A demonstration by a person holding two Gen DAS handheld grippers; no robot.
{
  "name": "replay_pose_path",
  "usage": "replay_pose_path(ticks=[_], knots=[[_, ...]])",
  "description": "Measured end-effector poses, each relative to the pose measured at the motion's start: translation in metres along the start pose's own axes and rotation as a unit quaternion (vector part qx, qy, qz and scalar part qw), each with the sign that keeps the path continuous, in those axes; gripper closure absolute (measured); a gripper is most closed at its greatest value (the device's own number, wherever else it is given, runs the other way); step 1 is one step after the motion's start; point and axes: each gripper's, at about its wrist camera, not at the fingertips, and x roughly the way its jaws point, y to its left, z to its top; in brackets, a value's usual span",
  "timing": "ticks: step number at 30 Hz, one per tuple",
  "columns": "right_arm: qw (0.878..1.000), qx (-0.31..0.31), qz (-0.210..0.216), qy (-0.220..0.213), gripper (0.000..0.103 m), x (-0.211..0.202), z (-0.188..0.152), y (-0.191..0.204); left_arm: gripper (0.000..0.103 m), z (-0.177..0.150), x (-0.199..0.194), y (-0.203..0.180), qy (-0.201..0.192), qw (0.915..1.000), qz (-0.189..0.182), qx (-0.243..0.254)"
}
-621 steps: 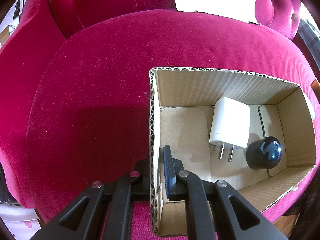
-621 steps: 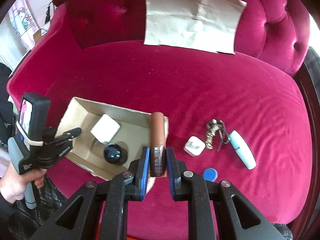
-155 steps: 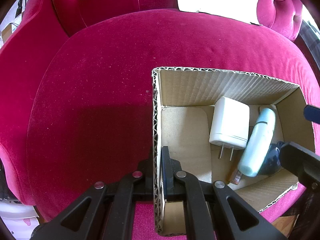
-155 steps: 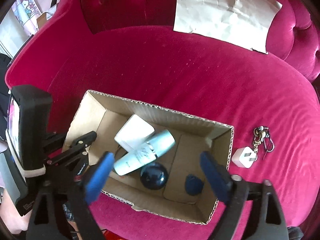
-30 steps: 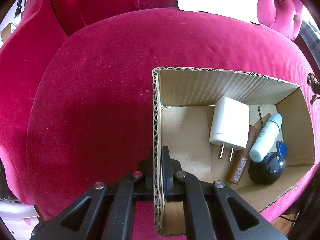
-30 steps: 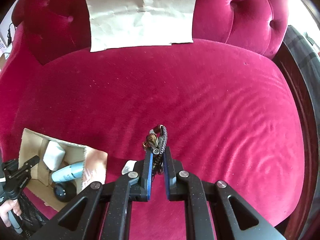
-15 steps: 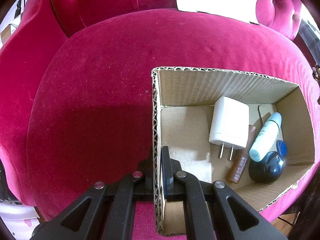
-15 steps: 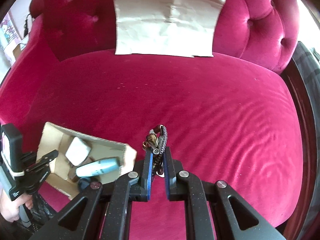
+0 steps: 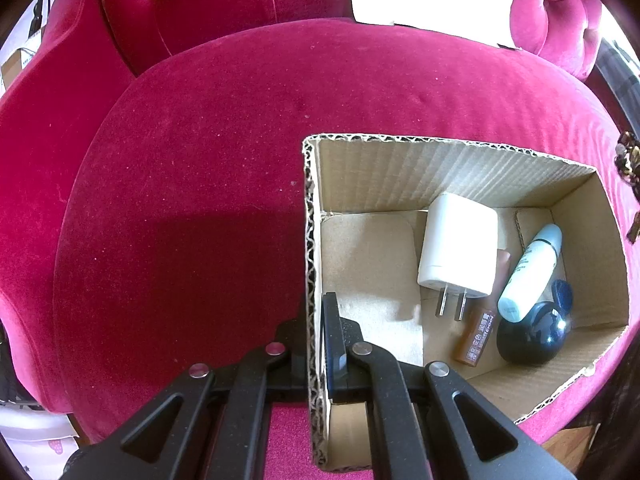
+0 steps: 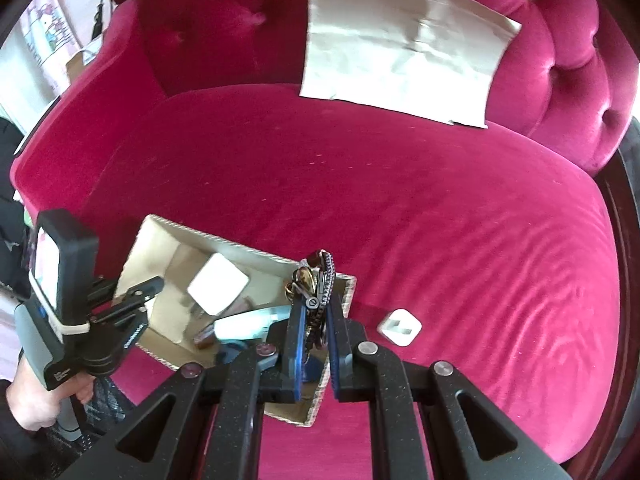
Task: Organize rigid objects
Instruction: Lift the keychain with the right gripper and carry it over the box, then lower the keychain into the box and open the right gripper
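Note:
A cardboard box [image 9: 400,168] lies on the red velvet sofa seat, and my left gripper [image 9: 316,320] is shut on its near left wall. Inside lie a white charger [image 9: 458,250], a pale blue bottle [image 9: 528,274], a brown tube [image 9: 476,338], a dark round ball [image 9: 528,336] and a blue disc [image 9: 562,296]. My right gripper [image 10: 312,320] is shut on a bunch of keys [image 10: 314,276] and hangs above the box's right end [image 10: 344,284]. The keys also show at the left wrist view's right edge [image 9: 628,156]. A small white plug [image 10: 400,326] rests on the seat right of the box.
A sheet of cardboard [image 10: 400,44] leans against the tufted backrest. The left gripper's handle [image 10: 68,300] and the hand holding it [image 10: 28,404] stand at the box's left end. Dark wooden trim [image 10: 628,240] runs along the sofa's right edge.
My right gripper has carried the keys leftwards and a little up, from the bare seat to above the box's right end. The left gripper and the box have not moved.

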Motion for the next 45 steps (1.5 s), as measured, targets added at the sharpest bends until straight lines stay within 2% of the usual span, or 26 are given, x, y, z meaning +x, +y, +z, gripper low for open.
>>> replay_pose_path(ticks=[16, 28, 40, 41, 42, 43, 45], knots=[[0.998, -0.055, 0.024, 0.023, 0.095, 0.033, -0.008, 0.056, 0.099, -0.007, 0.0, 0.004, -0.006, 1.0, -0.002, -0.004], [0.997, -0.052, 0.024, 0.042, 0.095, 0.061, -0.001, 0.066, 0.099, -0.007, 0.002, 0.004, -0.005, 1.0, -0.002, -0.004], [0.997, -0.053, 0.035, 0.039, 0.093, 0.06, 0.001, 0.069, 0.099, -0.008, 0.002, 0.004, -0.005, 1.0, -0.003, -0.005], [0.997, -0.053, 0.035, 0.039, 0.083, 0.06, 0.002, 0.069, 0.099, -0.008, 0.003, 0.004, -0.005, 1.0, -0.002, -0.005], [0.997, -0.053, 0.034, 0.039, 0.06, 0.059, 0.002, 0.069, 0.099, -0.008, 0.003, 0.004, -0.005, 1.0, -0.003, -0.005], [0.998, -0.051, 0.031, 0.034, 0.052, 0.056, 0.002, 0.069, 0.099, -0.008, 0.003, 0.003, -0.005, 1.0, -0.002, -0.005], [0.998, -0.046, 0.023, 0.022, 0.029, 0.052, 0.002, 0.068, 0.099, -0.008, 0.003, 0.003, -0.005, 1.0, -0.002, -0.005]])
